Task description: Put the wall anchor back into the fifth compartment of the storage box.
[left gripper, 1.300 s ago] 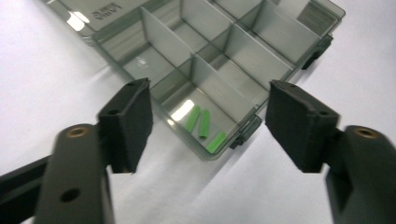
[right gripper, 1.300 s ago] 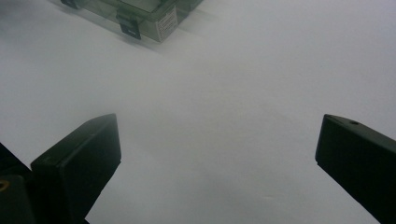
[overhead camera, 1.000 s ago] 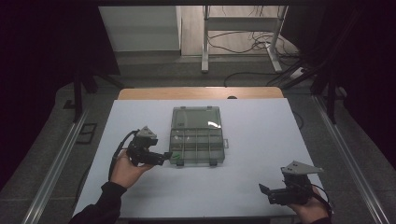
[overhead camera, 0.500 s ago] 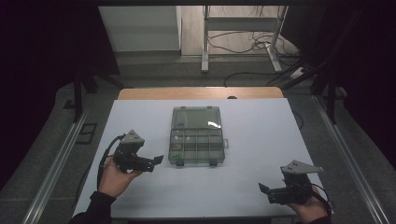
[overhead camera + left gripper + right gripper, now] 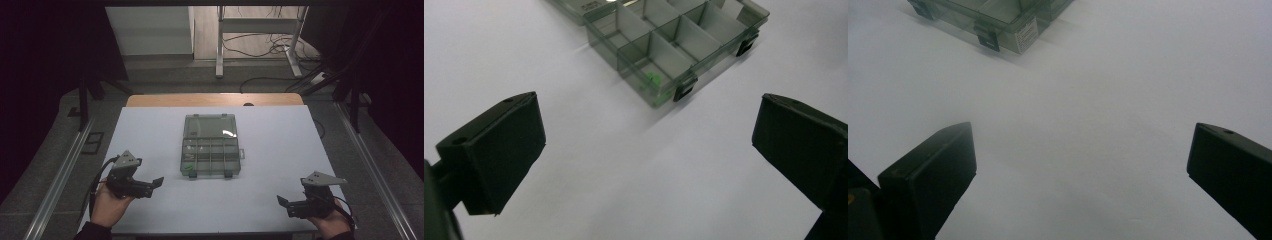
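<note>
A clear grey compartment box [image 5: 210, 150] lies in the middle of the white table with its lid folded back. A small green piece [image 5: 190, 170] sits in its front left compartment, also seen in the left gripper view as the green piece [image 5: 653, 79]. My left gripper [image 5: 152, 184] is held left of the box, near the front edge, pointing right. Its jaws have just been opening and stand wide with nothing between them [image 5: 649, 145]. My right gripper [image 5: 282, 202] rests at the front right, open and empty [image 5: 1083, 165], pointing left, with the box corner [image 5: 998, 15] far ahead.
The white table top [image 5: 280, 150] has a wooden strip [image 5: 215, 99] along its back edge. Metal rails [image 5: 60, 170] run down both sides. Desk legs and cables [image 5: 260, 45] lie on the floor beyond.
My left gripper drew away from the box's front left corner toward the table's left front, and its jaws spread wider. The right gripper stayed where it was.
</note>
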Demonstrator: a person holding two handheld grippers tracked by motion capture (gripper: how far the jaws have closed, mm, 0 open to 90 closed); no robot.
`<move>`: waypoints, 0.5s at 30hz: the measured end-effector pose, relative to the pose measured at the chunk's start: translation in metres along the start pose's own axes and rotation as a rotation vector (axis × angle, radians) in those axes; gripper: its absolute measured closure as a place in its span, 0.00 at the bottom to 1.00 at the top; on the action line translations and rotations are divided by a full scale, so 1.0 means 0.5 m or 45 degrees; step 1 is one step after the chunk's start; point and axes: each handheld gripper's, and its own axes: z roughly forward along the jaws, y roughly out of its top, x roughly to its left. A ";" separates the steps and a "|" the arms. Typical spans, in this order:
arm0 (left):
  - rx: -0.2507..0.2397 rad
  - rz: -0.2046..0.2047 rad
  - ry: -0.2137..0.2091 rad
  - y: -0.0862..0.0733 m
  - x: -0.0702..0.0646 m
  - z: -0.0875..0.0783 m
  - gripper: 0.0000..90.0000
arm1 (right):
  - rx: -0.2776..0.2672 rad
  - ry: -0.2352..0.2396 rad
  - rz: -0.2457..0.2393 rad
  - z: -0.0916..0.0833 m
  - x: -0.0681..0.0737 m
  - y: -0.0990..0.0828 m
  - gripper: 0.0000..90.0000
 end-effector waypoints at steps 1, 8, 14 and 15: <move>-0.001 0.004 0.012 -0.005 0.000 -0.006 0.01 | 0.000 0.000 0.000 0.000 0.000 0.000 0.00; -0.032 -0.029 0.026 -0.036 -0.002 -0.039 0.01 | -0.003 -0.003 0.002 0.000 0.000 0.000 0.00; -0.033 -0.068 0.001 -0.057 0.000 -0.052 0.01 | -0.004 -0.003 0.005 0.000 -0.001 0.000 0.00; -0.033 -0.072 -0.001 -0.061 0.000 -0.053 0.01 | -0.003 -0.003 0.005 0.000 -0.001 0.000 0.00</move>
